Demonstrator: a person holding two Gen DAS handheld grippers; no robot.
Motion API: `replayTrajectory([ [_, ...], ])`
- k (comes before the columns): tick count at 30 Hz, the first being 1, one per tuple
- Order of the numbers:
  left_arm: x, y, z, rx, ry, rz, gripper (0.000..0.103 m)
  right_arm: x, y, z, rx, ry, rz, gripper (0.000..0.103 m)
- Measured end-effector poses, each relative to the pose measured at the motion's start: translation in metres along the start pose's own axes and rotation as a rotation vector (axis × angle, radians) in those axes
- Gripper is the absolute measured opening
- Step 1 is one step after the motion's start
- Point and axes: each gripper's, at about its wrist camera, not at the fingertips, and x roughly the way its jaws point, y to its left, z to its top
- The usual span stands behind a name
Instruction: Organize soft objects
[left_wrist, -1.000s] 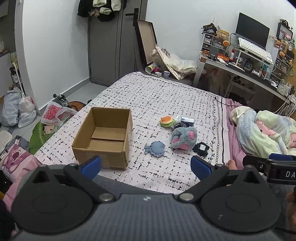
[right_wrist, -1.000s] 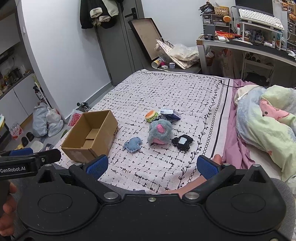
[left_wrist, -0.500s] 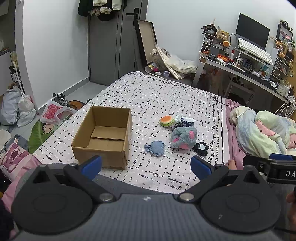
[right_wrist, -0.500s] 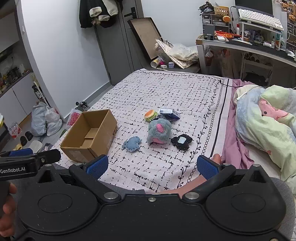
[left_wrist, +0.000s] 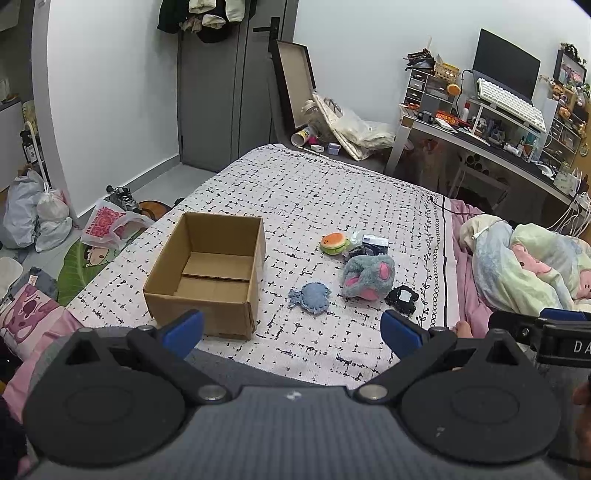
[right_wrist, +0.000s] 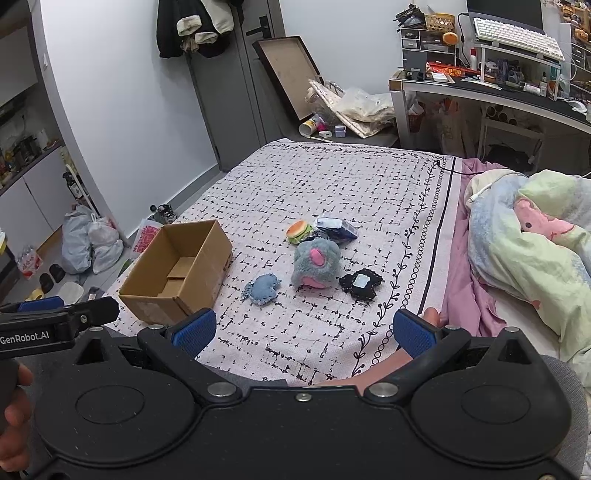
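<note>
Two grippers, left gripper (left_wrist: 291, 328) and right gripper (right_wrist: 303, 328), both spread wide, holding nothing, near bed (left_wrist: 314, 184) edge. Best start: nearest toy, flat blue plush (left_wrist: 310, 298), pinch across its middle, drop in empty cardboard box (left_wrist: 207, 269) at left edge. Mid-bed cluster beyond: fluffy grey-pink plush (left_wrist: 367, 276), black plush (left_wrist: 402, 298), burger plush (left_wrist: 334, 243), dark packet (left_wrist: 375, 242).

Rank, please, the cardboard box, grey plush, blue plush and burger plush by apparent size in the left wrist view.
1. cardboard box
2. grey plush
3. blue plush and burger plush: look alike; the burger lies farther away, so unsure.
</note>
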Motion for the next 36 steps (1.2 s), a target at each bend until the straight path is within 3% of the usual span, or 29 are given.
replayTrajectory([
  [22, 0.031, -0.004, 0.006, -0.035, 0.010, -0.014, 0.101, 0.031, -0.010, 0.008, 0.014, 0.040, 0.028, 0.103],
  [30, 0.059, -0.011, 0.016, -0.083, 0.040, -0.069, 0.099, 0.049, -0.031, 0.023, 0.081, 0.038, 0.068, 0.103],
  [36, 0.079, -0.022, 0.026, -0.080, 0.043, -0.061, 0.097, 0.065, -0.051, 0.035, 0.148, 0.029, 0.091, 0.103],
])
